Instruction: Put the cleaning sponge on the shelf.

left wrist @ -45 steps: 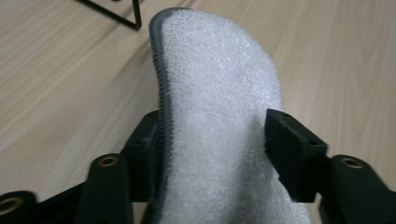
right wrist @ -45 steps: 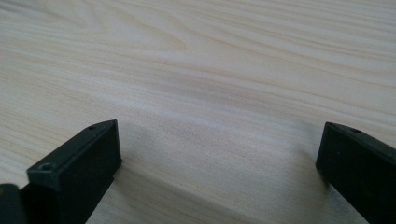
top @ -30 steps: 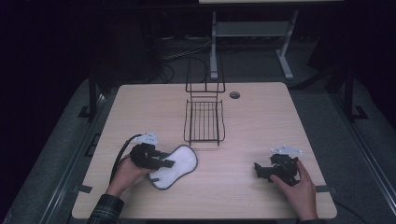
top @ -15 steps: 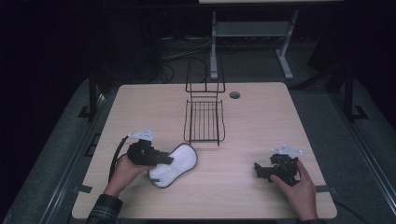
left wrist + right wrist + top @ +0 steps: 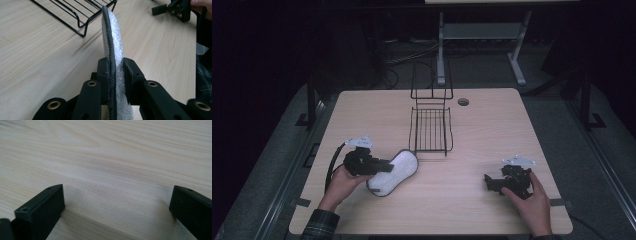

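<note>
Insole (image 5: 393, 172), white with a dark rim, lies on the table (image 5: 492, 125) just before the wire rack (image 5: 430, 131), its far end near the rack's front edge but apart from it. Bare wood spreads wide to its right and toward the near edge. The left gripper (image 5: 373, 166), lying low in the person's left hand, has just been closing and clamps the insole's near end edge-on. The right gripper (image 5: 490, 182) rests well apart at the table's right, jaws spread over bare wood.

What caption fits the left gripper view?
Left gripper pinching a white fleecy insole on edge beside a black wire rack.
</note>
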A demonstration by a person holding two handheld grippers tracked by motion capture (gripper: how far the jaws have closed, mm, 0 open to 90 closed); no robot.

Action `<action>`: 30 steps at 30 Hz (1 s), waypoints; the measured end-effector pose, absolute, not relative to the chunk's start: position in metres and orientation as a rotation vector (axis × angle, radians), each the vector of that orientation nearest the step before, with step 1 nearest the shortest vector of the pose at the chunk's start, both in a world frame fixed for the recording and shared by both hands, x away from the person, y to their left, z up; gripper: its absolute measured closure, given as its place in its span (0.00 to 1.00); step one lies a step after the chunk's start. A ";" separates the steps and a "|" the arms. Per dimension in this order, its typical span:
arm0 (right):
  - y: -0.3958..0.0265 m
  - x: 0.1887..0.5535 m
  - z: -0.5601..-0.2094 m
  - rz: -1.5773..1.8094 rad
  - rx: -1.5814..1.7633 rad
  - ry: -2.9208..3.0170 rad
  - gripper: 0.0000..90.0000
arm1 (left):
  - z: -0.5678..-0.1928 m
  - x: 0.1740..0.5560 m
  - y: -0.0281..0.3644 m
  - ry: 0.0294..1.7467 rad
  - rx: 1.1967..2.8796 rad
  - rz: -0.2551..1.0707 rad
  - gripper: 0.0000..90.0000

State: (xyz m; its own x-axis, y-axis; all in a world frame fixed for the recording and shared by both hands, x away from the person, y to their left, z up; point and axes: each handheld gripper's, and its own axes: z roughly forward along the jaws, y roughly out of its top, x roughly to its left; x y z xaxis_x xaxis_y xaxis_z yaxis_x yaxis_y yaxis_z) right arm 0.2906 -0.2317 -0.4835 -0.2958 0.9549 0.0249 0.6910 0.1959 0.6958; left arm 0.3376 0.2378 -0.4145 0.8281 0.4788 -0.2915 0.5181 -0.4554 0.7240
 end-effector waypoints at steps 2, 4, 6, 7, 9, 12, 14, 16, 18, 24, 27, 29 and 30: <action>-0.232 0.291 -0.483 0.857 1.536 2.063 0.00 | -0.413 0.336 0.237 0.732 2.124 -0.046 0.84; -0.232 0.291 -0.483 0.857 1.535 2.064 0.00 | -0.409 0.335 0.237 0.742 2.133 -0.026 0.85; -0.232 0.291 -0.483 0.857 1.535 2.064 0.00 | -0.404 0.335 0.236 0.744 2.126 -0.019 0.85; -0.232 0.291 -0.483 0.857 1.535 2.064 0.00 | -0.402 0.334 0.236 0.739 2.127 -0.015 0.85; -0.232 0.291 -0.483 0.857 1.535 2.064 0.00 | -0.400 0.334 0.236 0.744 2.122 -0.012 0.85; -0.232 0.291 -0.483 0.857 1.536 2.064 0.00 | -0.396 0.334 0.235 0.747 2.119 -0.013 0.85; -0.232 0.291 -0.483 0.858 1.535 2.064 0.00 | -0.394 0.333 0.235 0.748 2.119 -0.006 0.85; -0.232 0.291 -0.483 0.857 1.536 2.064 0.00 | -0.391 0.334 0.235 0.751 2.119 0.001 0.85; -0.232 0.291 -0.483 0.858 1.535 2.065 0.00 | -0.388 0.335 0.235 0.755 2.118 0.010 0.85; -0.232 0.291 -0.483 0.857 1.535 2.064 0.00 | -0.382 0.342 0.232 0.752 2.122 0.027 0.85; -0.232 0.291 -0.483 0.857 1.534 2.065 0.00 | -0.381 0.345 0.231 0.766 2.102 0.028 0.85; -0.232 0.291 -0.484 0.857 1.534 2.064 0.00 | -0.377 0.349 0.230 0.769 2.098 0.030 0.85; -0.232 0.291 -0.483 0.857 1.535 2.064 0.00 | -0.376 0.352 0.230 0.766 2.096 0.031 0.85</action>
